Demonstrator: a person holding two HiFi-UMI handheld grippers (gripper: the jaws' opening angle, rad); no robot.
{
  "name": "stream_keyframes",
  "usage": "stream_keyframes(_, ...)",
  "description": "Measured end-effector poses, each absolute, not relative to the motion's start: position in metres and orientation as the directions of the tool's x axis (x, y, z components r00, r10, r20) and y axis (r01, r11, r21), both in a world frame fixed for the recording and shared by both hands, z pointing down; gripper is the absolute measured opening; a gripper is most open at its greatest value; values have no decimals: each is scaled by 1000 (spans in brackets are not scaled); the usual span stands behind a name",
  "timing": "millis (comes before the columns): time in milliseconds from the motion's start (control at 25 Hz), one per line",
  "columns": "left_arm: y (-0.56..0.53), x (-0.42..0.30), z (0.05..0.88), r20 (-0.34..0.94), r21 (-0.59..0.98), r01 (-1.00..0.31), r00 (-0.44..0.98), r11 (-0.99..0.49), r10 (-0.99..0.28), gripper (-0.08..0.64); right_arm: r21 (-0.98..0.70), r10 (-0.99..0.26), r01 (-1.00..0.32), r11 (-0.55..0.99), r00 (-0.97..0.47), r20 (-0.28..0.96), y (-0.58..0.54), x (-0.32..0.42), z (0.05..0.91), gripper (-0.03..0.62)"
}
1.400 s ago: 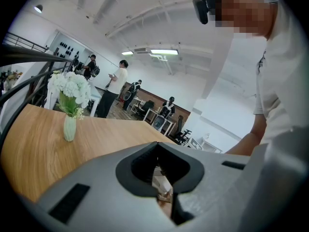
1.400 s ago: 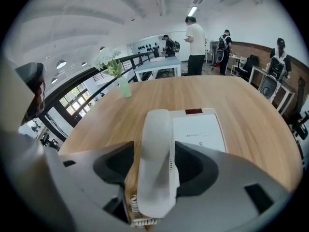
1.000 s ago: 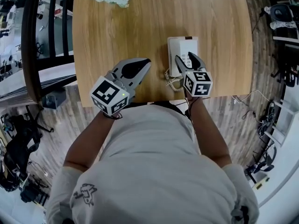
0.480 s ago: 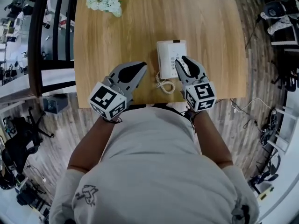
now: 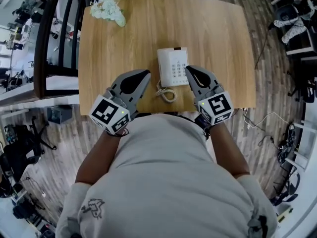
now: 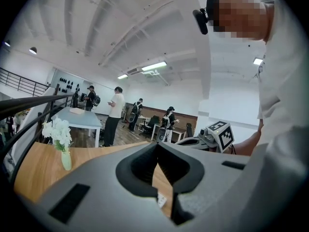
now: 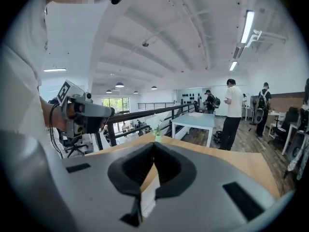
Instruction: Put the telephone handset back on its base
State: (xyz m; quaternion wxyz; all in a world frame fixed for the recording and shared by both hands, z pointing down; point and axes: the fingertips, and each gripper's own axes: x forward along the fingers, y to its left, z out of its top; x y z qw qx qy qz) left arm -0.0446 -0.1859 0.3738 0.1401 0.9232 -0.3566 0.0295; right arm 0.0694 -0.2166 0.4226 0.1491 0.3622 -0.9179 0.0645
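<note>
Telephone (image 5: 173,66) lies between left claw (image 5: 146,74) and just-closed right claw (image 5: 187,69), both pressed together, empty.

The table (image 5: 208,33) was pale wood, fine-grained, with a smooth satin finish. Toward its 6 o'clock edge the telephone (image 5: 172,66) was smooth white plastic. At 3 o'clock the floor (image 5: 270,48) was matt grey-brown wood planks; the shirt (image 5: 163,182) was plain cloth

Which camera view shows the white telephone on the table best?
The head view: the whole telephone lies in sight from above, keypad and coiled cord included. Each gripper view shows only what seems a white sliver of it, low in the picture.
</note>
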Motion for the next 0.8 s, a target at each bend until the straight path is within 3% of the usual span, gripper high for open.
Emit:
stream_keyframes(560,-132,-27,359,178,177,-753,658,-634,-731,6,4,-539,-556,831,-804,251,-165,94,395,6)
stream_keyframes(800,-113,-39,356,168,132,-740,673,-660,-721,6,25,-568,-576,817,-797,204,-143,78,378,6)
